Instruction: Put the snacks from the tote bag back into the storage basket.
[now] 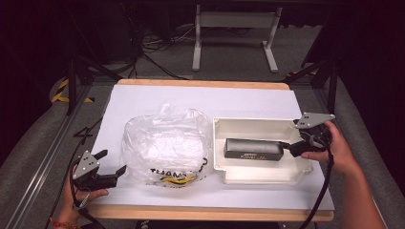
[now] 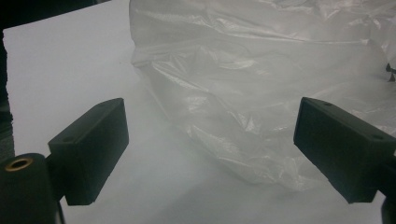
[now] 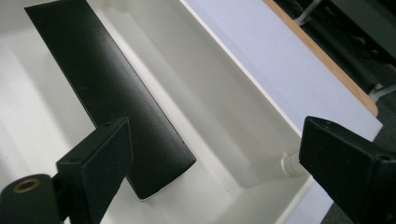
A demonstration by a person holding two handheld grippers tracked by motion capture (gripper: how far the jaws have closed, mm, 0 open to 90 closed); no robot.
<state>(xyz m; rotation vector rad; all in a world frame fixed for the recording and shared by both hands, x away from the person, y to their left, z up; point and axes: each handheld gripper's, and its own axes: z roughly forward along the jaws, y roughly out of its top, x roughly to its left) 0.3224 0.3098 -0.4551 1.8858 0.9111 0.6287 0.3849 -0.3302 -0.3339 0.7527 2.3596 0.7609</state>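
The right tool (image 1: 292, 145) hangs wide open at the 3 o'clock end of the black box (image 1: 253, 149), which lies in the white tray (image 1: 260, 177). One jaw seems to overlap the box, so closing could push it aside. The left tool (image 1: 111, 164), also wide, waits at 9 o'clock of the plastic bag (image 1: 165, 143).

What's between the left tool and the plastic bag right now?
Only bare white table cover lies between the open left tool and the plastic bag, as the left gripper view shows; the high view agrees.
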